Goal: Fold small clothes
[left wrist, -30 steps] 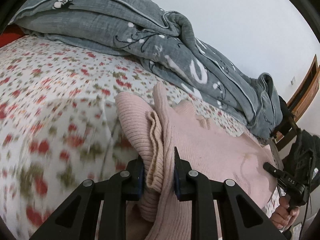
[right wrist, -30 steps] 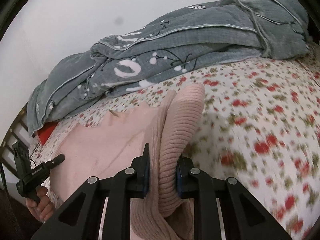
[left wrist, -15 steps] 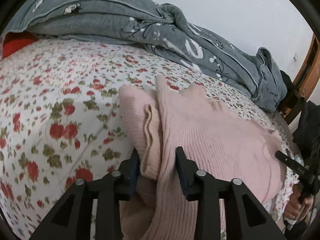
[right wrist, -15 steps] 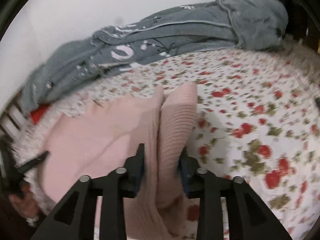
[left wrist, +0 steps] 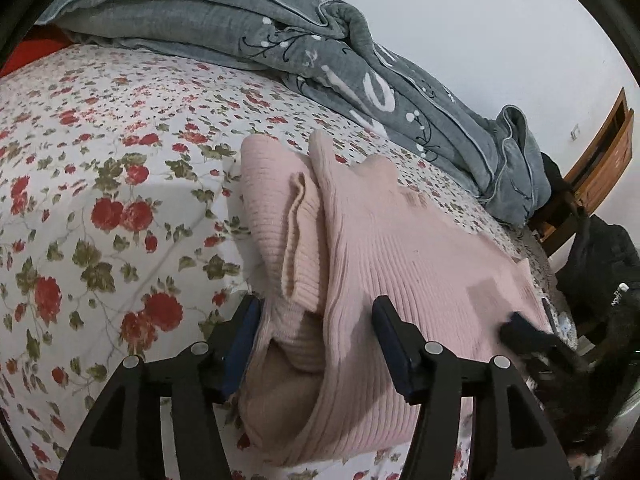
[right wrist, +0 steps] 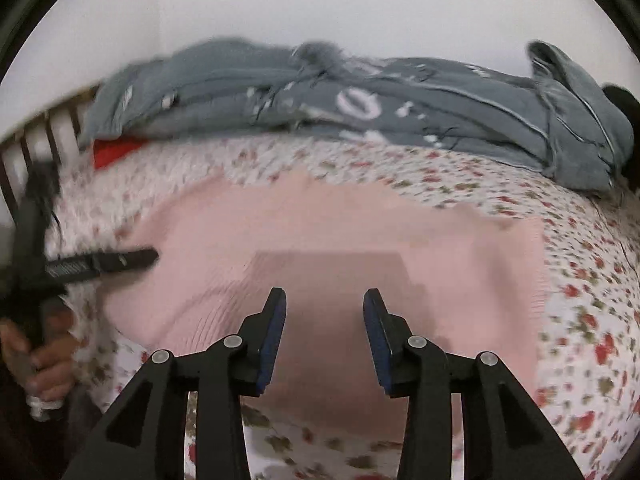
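Pink ribbed-knit sweater [left wrist: 400,248] lies spread on the bed in front of me, its fine vertical ribs running lengthwise and a rolled cuff or collar fold [left wrist: 298,240] bunched along its left edge. My left gripper [left wrist: 316,344] has its jaws opening around that bunched edge; the cloth sits between the blue pads, but I see the right pad standing clear of it. In the right wrist view the same sweater [right wrist: 340,240] looks smooth and blurred, lying flat. My right gripper [right wrist: 324,328] hovers over its near part with jaws opening and nothing between them.

Under the sweater is a white cotton bedsheet printed with red roses and green leaves [left wrist: 100,208]. Along the far side, against the pale wall, a rumpled grey quilt with white lettering and sprig patterns [left wrist: 280,40] is heaped; I can make out a large "O" on it, nothing more. A red fabric patch [right wrist: 116,150] peeks out beside the quilt. At the bed's end stands a brown wooden bed frame [left wrist: 600,152], with a black bag or garment [left wrist: 600,264] below it.
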